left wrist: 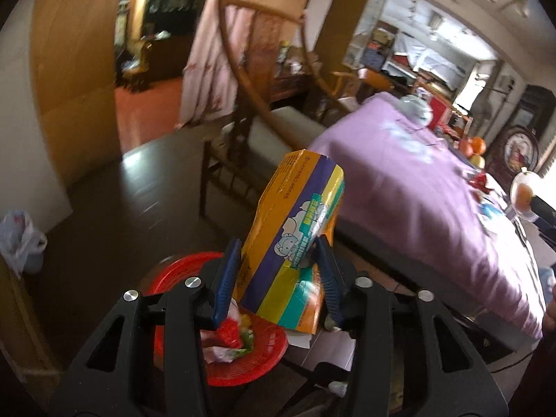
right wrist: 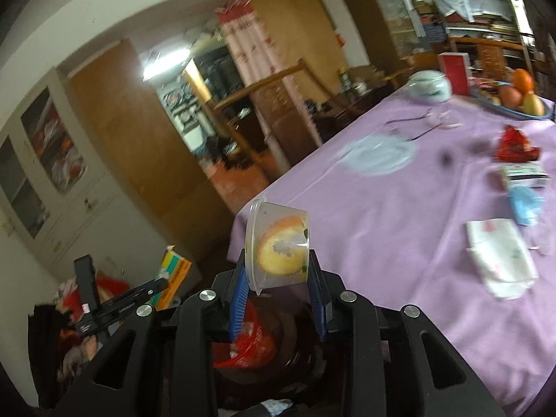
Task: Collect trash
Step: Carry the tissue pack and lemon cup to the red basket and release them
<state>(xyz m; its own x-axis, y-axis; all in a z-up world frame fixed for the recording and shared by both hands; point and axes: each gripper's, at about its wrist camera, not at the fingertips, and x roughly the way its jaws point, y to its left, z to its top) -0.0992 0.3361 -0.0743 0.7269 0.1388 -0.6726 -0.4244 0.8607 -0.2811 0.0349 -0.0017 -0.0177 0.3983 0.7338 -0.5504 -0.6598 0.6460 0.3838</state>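
Carrying trash above a red basket (left wrist: 222, 371).
A colourful carton (left wrist: 295, 239) is clamped by the left gripper (left wrist: 278, 271); a clear cup (right wrist: 276, 246) with orange peel is clamped by the right gripper (right wrist: 278, 278).

Both tongs look alike. The left tongs (left wrist: 278, 278), filling the bottom of the left wrist view, are matte black plastic: four thick, angular links fan upward, each with a triangular cut-out low down and a round silver screw head at its upper end. Two slim blue fingers (left wrist: 227, 278) with ribbed inner faces rise from the inner links. The right tongs (right wrist: 278, 295), at the bottom of the right wrist view, have the same black links, silver screws and ribbed blue fingers (right wrist: 239, 305).
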